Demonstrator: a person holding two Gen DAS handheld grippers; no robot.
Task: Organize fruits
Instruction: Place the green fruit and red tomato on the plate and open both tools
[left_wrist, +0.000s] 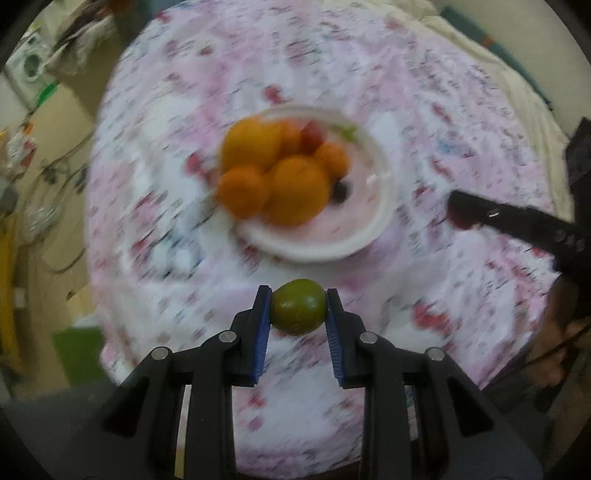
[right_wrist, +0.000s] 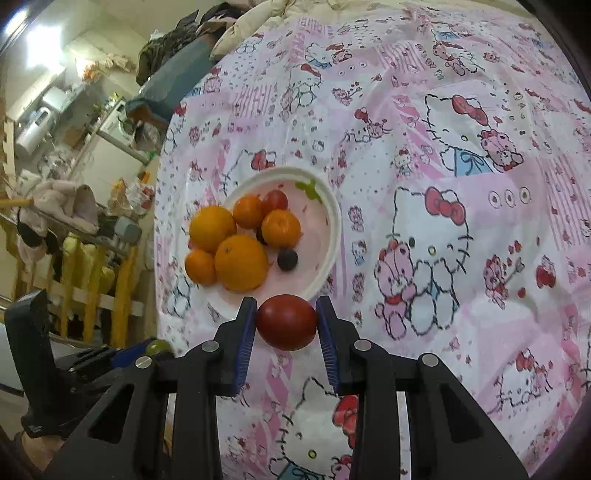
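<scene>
Green and oval, a small fruit (left_wrist: 298, 306) is pinched between the blue pads (left_wrist: 261, 332) of the left gripper (left_wrist: 298, 310), which is held above the pink patterned tablecloth (left_wrist: 461, 110) on the near side of a white plate (left_wrist: 384, 192). On the plate, five oranges are piled toward its left half, the largest (right_wrist: 241, 263) nearest its front rim, with a small red fruit (right_wrist: 275, 199) behind them and a dark round berry (right_wrist: 287, 259) beside them. Further right, a dark red fruit (right_wrist: 287, 322) is clamped between the pads of the right gripper (right_wrist: 287, 325), which is held just short of the plate's near rim. The left wrist view is blurred, so finer detail cannot be told there.
</scene>
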